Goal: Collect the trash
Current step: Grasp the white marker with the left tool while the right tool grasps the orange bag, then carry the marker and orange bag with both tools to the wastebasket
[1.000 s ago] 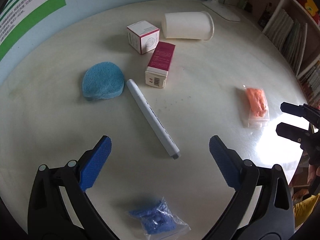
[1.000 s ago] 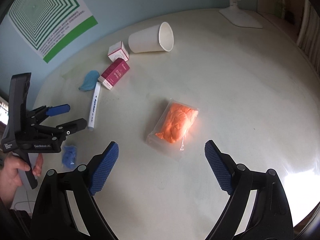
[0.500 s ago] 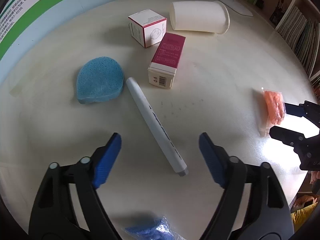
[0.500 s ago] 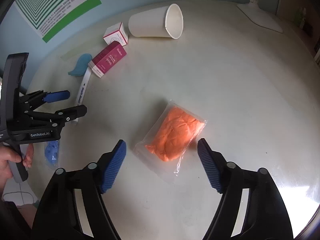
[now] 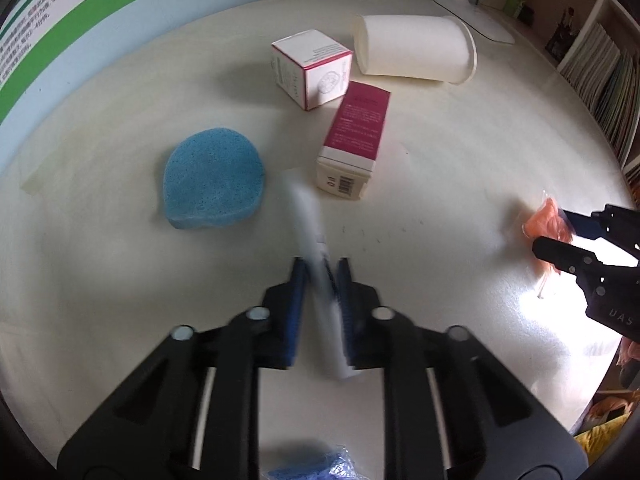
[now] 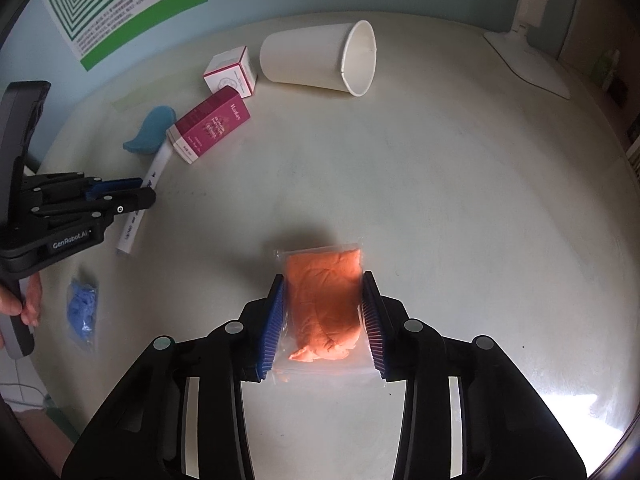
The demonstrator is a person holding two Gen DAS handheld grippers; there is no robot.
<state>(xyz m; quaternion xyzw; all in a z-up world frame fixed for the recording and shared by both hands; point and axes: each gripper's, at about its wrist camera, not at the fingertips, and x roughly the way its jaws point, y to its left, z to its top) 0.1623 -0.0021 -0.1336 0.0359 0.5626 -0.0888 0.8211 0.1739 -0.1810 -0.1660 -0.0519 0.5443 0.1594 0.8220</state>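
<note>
Where shelves (image 5: 596,64) line the wall, cluttered pale round table (image 6: 460,184).

The left gripper (image 5: 320,276), seen at lower centre of its own view, is clamped on a white marker (image 5: 308,220), its jaws just closed. The right gripper (image 6: 324,312), lower centre, has been closing; its pads (image 6: 274,320) are pressed against an orange bag (image 6: 326,300).

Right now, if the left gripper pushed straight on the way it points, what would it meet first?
Probably the table: the left gripper, shut on the white marker, aims steeply down. The blue sponge and maroon box lie further ahead.
</note>
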